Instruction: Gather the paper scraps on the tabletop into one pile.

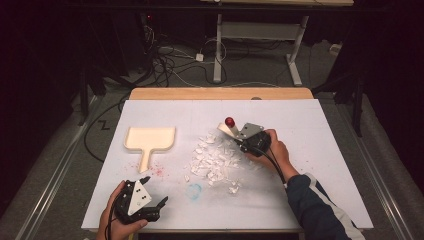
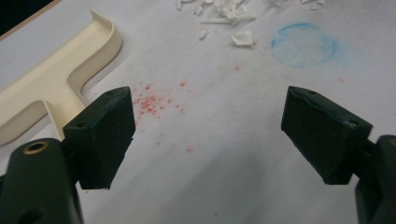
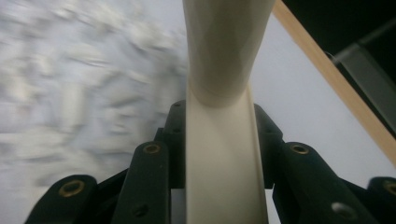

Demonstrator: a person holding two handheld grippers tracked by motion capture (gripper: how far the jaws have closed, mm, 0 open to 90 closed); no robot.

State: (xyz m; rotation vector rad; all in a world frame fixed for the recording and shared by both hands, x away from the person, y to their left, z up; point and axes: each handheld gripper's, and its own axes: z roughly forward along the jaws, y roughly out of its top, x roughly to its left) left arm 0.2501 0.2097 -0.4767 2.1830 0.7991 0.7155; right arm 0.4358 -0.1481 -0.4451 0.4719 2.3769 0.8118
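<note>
On the counter [image 1: 310, 150], the right gripper [image 1: 239, 136] clamps its jaws on a cream brush handle [image 3: 219, 154] beside white scraps [image 1: 215, 159]; the left gripper [image 2: 205, 135] gapes wide, empty, near the dustpan [image 1: 149, 140].

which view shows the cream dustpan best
The high view: the whole dustpan lies flat on the white table, handle toward the person, left of the white scraps. The left gripper view catches part of its pan and handle at the left edge.
</note>
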